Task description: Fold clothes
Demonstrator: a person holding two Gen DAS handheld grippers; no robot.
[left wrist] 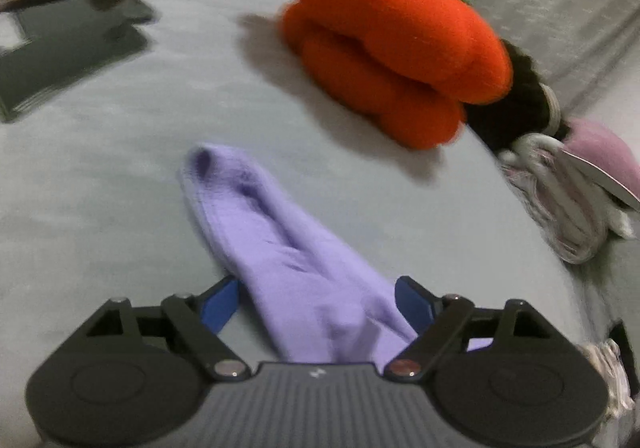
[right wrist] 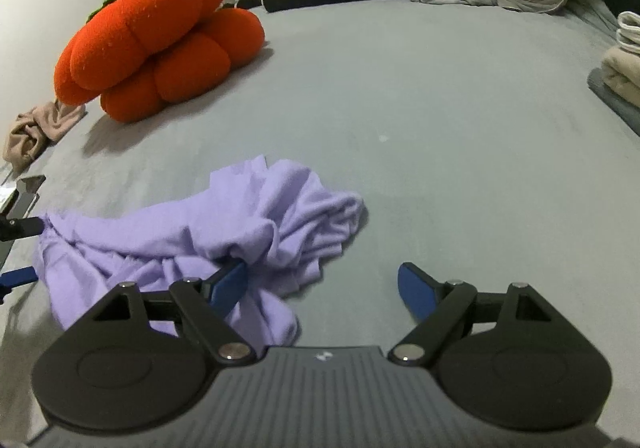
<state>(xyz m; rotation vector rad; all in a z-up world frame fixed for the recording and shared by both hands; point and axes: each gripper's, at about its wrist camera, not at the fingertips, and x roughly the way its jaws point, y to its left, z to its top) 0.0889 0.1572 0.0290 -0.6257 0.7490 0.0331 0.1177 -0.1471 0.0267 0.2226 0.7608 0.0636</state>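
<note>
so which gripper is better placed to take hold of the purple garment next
Left. The left gripper is open with the purple garment already running between its fingers. The right gripper is open too, but the cloth only reaches its left finger.

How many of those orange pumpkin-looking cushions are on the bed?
2, stacked: the upper cushion lies tilted on the lower cushion, at the far left of the bed beyond the purple garment. Nothing suggests more.

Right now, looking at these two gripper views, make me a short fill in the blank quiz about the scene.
1. The crumpled garment on the bed sheet is ____ in colour.
2. The plush cushion is bright ____.
3. Both fingers of the right gripper stand ____.
4. In the left wrist view, cloth runs between the fingers of the ____ gripper.

Missing words: purple; orange; open; left
</note>
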